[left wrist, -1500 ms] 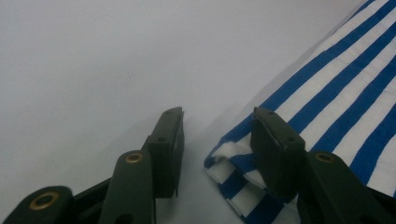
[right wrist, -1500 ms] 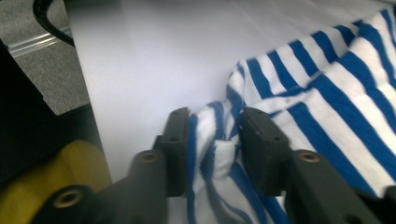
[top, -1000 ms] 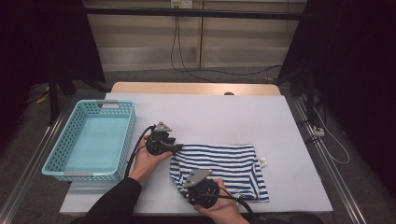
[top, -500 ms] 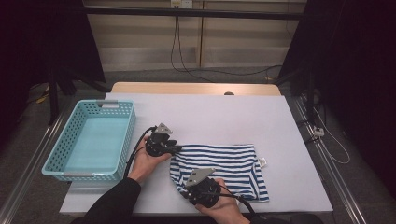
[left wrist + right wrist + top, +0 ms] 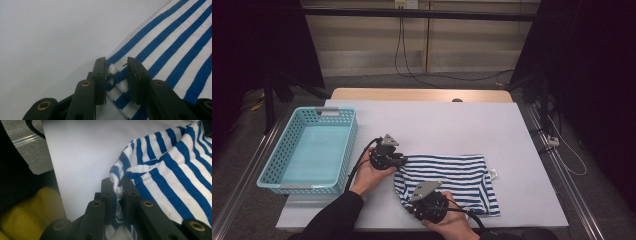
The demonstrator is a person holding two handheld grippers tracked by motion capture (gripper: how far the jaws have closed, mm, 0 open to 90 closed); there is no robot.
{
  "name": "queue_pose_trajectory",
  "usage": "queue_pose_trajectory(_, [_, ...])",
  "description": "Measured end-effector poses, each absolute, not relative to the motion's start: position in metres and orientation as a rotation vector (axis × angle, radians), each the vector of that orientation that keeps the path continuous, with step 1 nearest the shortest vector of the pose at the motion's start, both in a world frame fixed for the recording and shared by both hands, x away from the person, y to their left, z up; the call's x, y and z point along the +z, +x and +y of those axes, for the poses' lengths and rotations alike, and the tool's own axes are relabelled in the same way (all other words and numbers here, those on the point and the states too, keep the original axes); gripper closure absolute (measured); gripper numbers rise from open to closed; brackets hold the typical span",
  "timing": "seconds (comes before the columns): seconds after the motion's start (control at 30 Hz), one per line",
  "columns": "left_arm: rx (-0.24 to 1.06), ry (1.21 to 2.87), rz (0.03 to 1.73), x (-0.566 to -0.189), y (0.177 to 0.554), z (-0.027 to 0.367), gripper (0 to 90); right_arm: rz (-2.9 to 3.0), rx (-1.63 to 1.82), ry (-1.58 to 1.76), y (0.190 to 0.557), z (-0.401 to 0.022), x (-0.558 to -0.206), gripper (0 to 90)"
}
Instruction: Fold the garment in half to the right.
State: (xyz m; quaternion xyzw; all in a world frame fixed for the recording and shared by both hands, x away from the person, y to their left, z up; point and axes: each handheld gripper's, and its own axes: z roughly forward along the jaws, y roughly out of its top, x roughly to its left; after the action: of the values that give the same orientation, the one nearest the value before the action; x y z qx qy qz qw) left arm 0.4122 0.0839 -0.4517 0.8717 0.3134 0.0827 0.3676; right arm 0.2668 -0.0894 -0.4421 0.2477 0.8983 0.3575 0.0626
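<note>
High view: a blue-and-white striped garment (image 5: 452, 181) lies partly flattened on the white bench (image 5: 437, 125), well apart from the empty turquoise basket (image 5: 287, 177) at the left. The right gripper (image 5: 117, 188) has its jaws clamped on a bunched edge of the cloth at the near side. The left gripper (image 5: 117, 72) straddles the far-left corner; its jaws have just been closing, with fabric between them but a gap visible on one side. Judged stage: both corners nearly secured; lifting, folding or transfer to the basket remains undone.
</note>
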Motion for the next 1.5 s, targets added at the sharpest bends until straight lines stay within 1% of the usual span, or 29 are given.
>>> queue_pose_trajectory(0.1, [0.204, 2.232, 0.823, -0.452, 0.412, 0.083, 70.2, 2.721, 1.095, 0.753, 0.267, -0.091, -0.442, 82.1])
queue_pose_trajectory(0.13, [0.188, 2.222, 0.826, -0.452, 0.413, 0.084, 71.5, 2.72, 1.096, 0.75, 0.267, -0.091, -0.442, 82.1])
queue_pose_trajectory(0.17, [0.183, 2.222, 0.828, -0.452, 0.413, 0.084, 73.8, 2.723, 1.092, 0.741, 0.267, -0.091, -0.442, 82.1])
queue_pose_trajectory(0.2, [0.154, 2.222, 0.826, -0.452, 0.413, 0.084, 79.6, 2.721, 1.097, 0.739, 0.267, -0.092, -0.441, 82.1])
queue_pose_trajectory(0.23, [0.155, 2.227, 0.828, -0.451, 0.413, 0.083, 83.5, 2.722, 1.104, 0.745, 0.267, -0.092, -0.441, 82.1])
queue_pose_trajectory(0.33, [0.12, 2.206, 0.853, -0.451, 0.416, 0.085, 85.1, 2.711, 1.133, 0.748, 0.267, -0.094, -0.44, 82.2])
queue_pose_trajectory(0.73, [0.057, 2.061, 0.894, -0.442, 0.42, 0.097, 85.9, 2.665, 1.244, 0.736, 0.266, -0.102, -0.434, 82.3])
queue_pose_trajectory(1.17, [0.088, 1.989, 0.891, -0.434, 0.42, 0.099, 85.9, 2.577, 1.372, 0.737, 0.267, -0.108, -0.424, 82.5])
queue_pose_trajectory(1.5, [0.099, 1.939, 0.892, -0.418, 0.422, 0.104, 85.9, 2.546, 1.443, 0.733, 0.27, -0.109, -0.415, 82.8])
